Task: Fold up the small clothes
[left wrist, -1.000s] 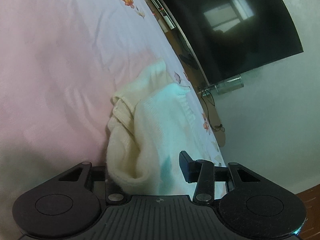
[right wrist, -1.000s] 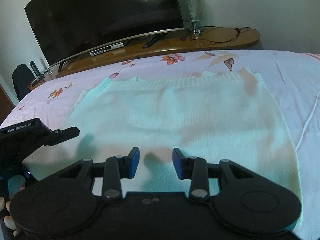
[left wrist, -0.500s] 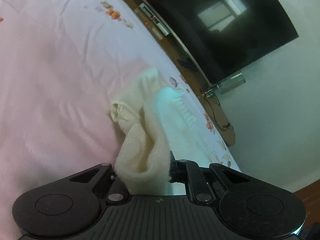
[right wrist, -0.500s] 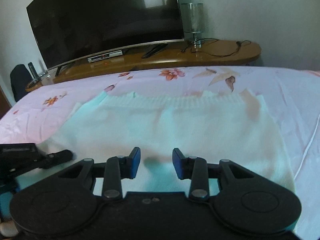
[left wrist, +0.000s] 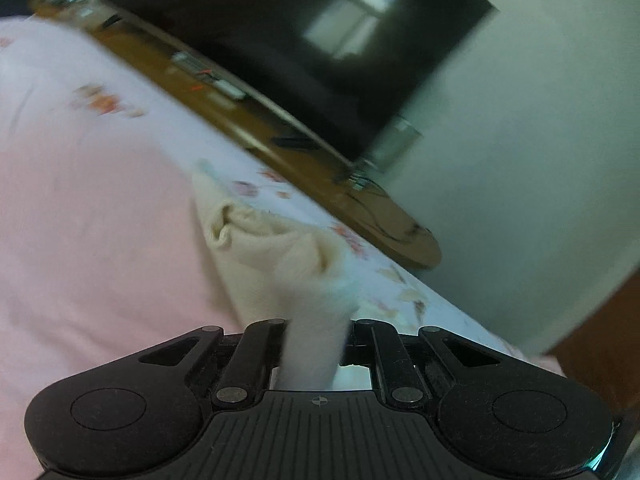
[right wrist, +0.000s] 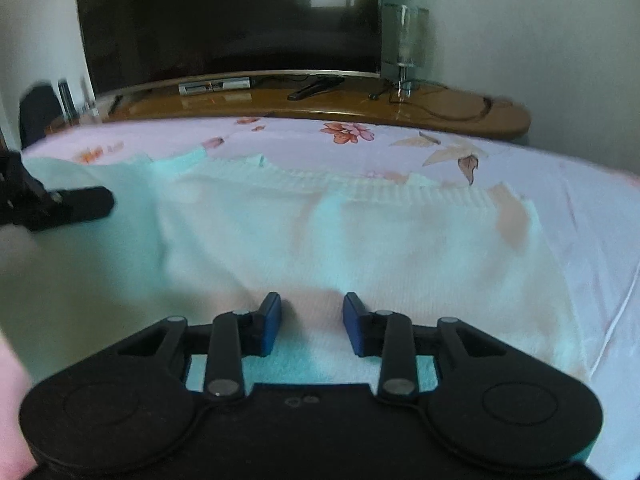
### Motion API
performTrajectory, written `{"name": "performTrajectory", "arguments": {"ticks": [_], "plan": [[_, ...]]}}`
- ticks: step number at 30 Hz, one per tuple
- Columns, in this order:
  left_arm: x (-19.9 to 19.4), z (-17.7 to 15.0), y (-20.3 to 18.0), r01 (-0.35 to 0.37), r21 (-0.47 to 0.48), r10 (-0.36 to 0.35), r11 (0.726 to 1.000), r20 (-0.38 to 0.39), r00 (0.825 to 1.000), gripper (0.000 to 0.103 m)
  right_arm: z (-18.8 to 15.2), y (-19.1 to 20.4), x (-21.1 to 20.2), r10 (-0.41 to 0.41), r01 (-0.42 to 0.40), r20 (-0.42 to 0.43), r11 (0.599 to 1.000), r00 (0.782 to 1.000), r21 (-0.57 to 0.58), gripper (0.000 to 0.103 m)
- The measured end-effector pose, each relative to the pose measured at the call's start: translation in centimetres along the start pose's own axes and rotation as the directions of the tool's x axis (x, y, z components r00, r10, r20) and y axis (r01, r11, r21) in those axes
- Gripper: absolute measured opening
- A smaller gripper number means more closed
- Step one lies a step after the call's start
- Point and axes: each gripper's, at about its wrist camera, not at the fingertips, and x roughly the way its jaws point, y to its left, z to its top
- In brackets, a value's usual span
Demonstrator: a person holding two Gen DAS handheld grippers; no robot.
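Bed (right wrist: 552, 184) spread with a pink, flower-printed sheet (right wrist: 400, 136). Lying flat on the sheet, a pale cream knitted sweater (right wrist: 360, 248), ribbed hem toward the far edge. One side of the sweater lifted off the sheet.

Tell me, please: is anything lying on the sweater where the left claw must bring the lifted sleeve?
Nothing visible does. The left claw is shut on the sleeve, and the sweater lies flat on the bed sheet. Only the open right claw is over its near edge.
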Motion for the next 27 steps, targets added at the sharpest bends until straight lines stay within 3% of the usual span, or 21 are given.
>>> {"name": "performTrajectory", "arguments": {"ticks": [5, 8, 11, 15, 18, 22, 27], "plan": [[2.0, -1.7, -5.2, 0.107, 0.144, -0.095, 0.984, -0.088, 0.992, 0.012, 0.4, -5.0, -3.0, 0.046, -0.054, 0.048, 0.981, 0.998, 0.185, 0.037], [3.3, -4.4, -7.7, 0.172, 0.196, -0.133, 0.965, -0.200, 0.971, 0.012, 0.5, -8.6, -4.8, 0.052, -0.065, 0.058, 0.965, 0.997, 0.255, 0.039], [3.9, -7.1, -8.8, 0.219, 0.199, -0.149, 0.955, -0.318, 0.936, 0.012, 0.1, -12.0, -6.1, 0.083, -0.099, 0.062, 0.931, 0.995, 0.351, 0.039], [2.5, -7.8, -9.4, 0.253, 0.262, -0.144, 0.931, -0.374, 0.916, 0.012, -1.2, -14.3, -6.5, 0.194, -0.196, 0.053, 0.868, 0.980, 0.455, 0.042], [0.4, -7.1, -9.4, 0.276, 0.279, -0.148, 0.920, -0.405, 0.902, 0.012, -1.9, -14.3, -5.7, 0.234, -0.211, 0.014, 0.849, 0.972, 0.484, 0.046], [-2.7, -5.7, -8.8, 0.262, 0.304, -0.128, 0.916, -0.396, 0.909, 0.012, -1.8, -13.4, -4.6, 0.279, -0.244, 0.006, 0.830, 0.960, 0.502, 0.048], [-4.2, -1.9, -6.1, 0.154, 0.293, -0.067, 0.944, -0.288, 0.955, 0.012, -0.5, -12.5, -2.9, 0.282, -0.253, 0.009, 0.845, 0.959, 0.472, 0.044]]}}
